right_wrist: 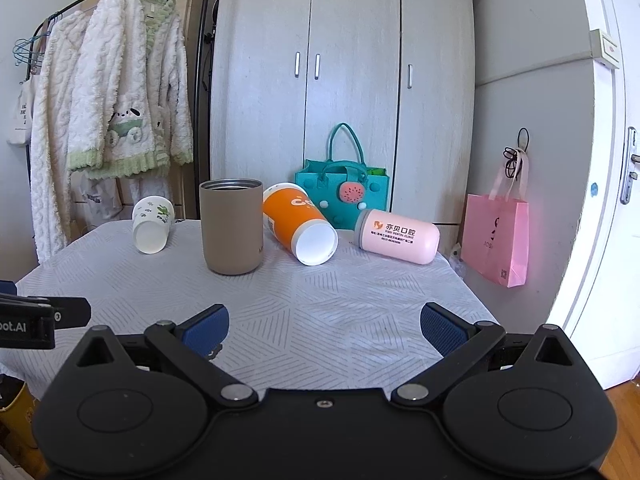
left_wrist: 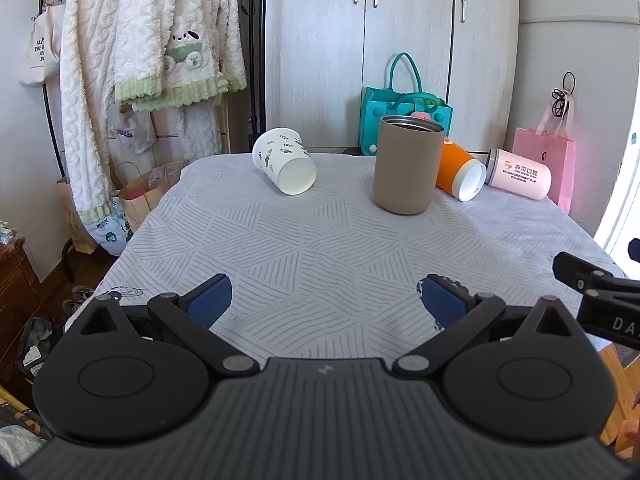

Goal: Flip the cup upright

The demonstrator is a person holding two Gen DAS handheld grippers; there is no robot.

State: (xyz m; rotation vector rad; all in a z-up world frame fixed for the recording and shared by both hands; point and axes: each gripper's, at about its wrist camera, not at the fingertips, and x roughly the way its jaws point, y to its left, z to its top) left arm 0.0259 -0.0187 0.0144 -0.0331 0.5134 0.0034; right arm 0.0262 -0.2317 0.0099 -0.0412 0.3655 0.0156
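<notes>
left gripper (left_wrist: 324, 304): jaws wide, nothing held, blue pads (left_wrist: 210, 300) over the near cloth (left_wrist: 320, 248). right gripper (right_wrist: 324, 326): jaws wide too, empty, same blue pads (right_wrist: 206, 328).

we list, going outward:

- brown cup (left_wrist: 406, 164): upright at centre, metal rim showing; already done by our reckoning.
- orange cup (right_wrist: 300, 224): on its side just right of the brown cup, perhaps touching, white mouth toward us. we judge it light, thin-walled and smooth; grip it gently across the body near the mouth, since it may roll or dent.
- white cup (left_wrist: 284, 160): on its side at the far left, green leaf print, mouth toward us. likely light as well; take it mid-body.
- pink cup (right_wrist: 396, 236): on its side at the far right. it reads "visei dental clinic" under chinese characters, and looks stiffer and slick.
- teal bag (right_wrist: 342, 196) and pink bag (right_wrist: 496, 240) behind; print on the pink bag too small to read.
- robes (right_wrist: 112, 120) hang at left.
</notes>
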